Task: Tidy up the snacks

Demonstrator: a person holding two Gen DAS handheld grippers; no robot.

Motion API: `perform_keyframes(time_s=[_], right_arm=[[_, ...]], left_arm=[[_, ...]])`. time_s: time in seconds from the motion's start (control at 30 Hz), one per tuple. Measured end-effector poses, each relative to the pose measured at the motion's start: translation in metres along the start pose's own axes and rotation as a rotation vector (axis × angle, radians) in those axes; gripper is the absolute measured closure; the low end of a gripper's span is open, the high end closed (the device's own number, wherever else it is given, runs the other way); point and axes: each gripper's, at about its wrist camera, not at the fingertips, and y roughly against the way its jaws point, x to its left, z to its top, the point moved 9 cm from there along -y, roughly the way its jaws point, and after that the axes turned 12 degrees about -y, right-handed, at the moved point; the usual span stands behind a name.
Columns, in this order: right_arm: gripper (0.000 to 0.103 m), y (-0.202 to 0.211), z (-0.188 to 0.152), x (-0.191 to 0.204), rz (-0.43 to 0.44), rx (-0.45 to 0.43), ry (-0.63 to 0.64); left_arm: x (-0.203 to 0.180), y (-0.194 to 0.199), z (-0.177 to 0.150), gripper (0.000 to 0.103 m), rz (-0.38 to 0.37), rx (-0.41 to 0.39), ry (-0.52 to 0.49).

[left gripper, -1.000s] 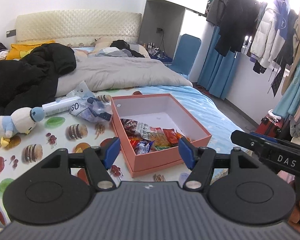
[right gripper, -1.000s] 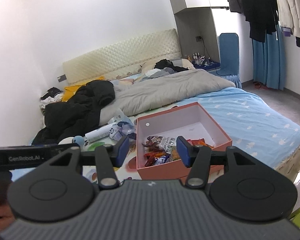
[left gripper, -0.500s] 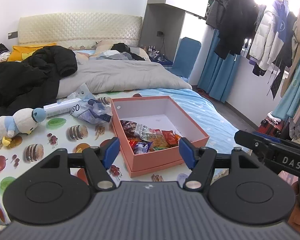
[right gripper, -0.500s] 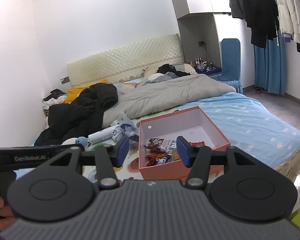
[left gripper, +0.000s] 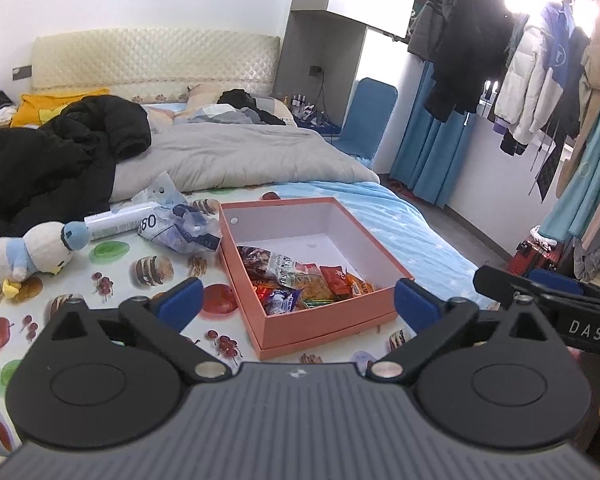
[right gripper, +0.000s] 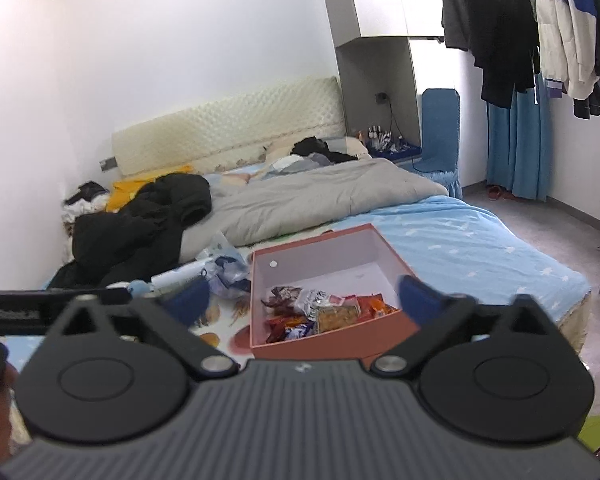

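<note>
An open pink box [left gripper: 324,322] sits on the bed's fruit-print cloth, with several snack packets [left gripper: 300,280] piled in its near part. It also shows in the right wrist view [right gripper: 332,340] with the packets [right gripper: 324,314]. My left gripper [left gripper: 298,304] is open and empty, held back from the box's near side. My right gripper [right gripper: 302,300] is open and empty, also held back from the box. The right gripper's body [left gripper: 548,312] shows at the right of the left wrist view.
A crumpled plastic bag [left gripper: 180,224] and a white tube [left gripper: 116,222] lie left of the box. A plush duck [left gripper: 32,250] lies further left. A black jacket [left gripper: 52,160] and grey duvet [left gripper: 236,156] cover the far bed. Clothes hang at right [left gripper: 540,80].
Both grippers' jaws have opened much wider. Both have pulled back and risen slightly from the box.
</note>
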Motion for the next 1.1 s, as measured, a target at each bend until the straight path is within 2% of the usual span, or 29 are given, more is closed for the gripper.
perform_keyframes(time_s=[0.27,0.5,0.57,0.67,0.87,1.1], right_arm=[[0.0,-0.004,0.001,-0.005,-0.028,0.009,0.001],[0.0,-0.005,0.0,0.0,-0.015,0.018,0.0],[0.0,-0.005,0.0,0.001,-0.012,0.018,-0.001],[0.0,-0.005,0.0,0.001,-0.001,0.018,-0.008],[0.0,-0.005,-0.001,-0.002,-0.009,0.024,-0.008],[0.0,-0.008,-0.003,0.0,-0.006,0.039,-0.01]], left_arm=[[0.006,-0.005,0.002,0.0,0.005,0.022,-0.003],[0.015,-0.004,0.004,0.0,0.009,0.023,0.019],[0.015,-0.004,0.005,0.0,-0.001,0.027,0.009],[0.014,-0.004,0.007,0.0,0.027,0.026,-0.006],[0.007,-0.004,0.006,0.0,0.036,0.028,-0.029],[0.01,-0.002,0.005,0.0,0.027,0.02,-0.001]])
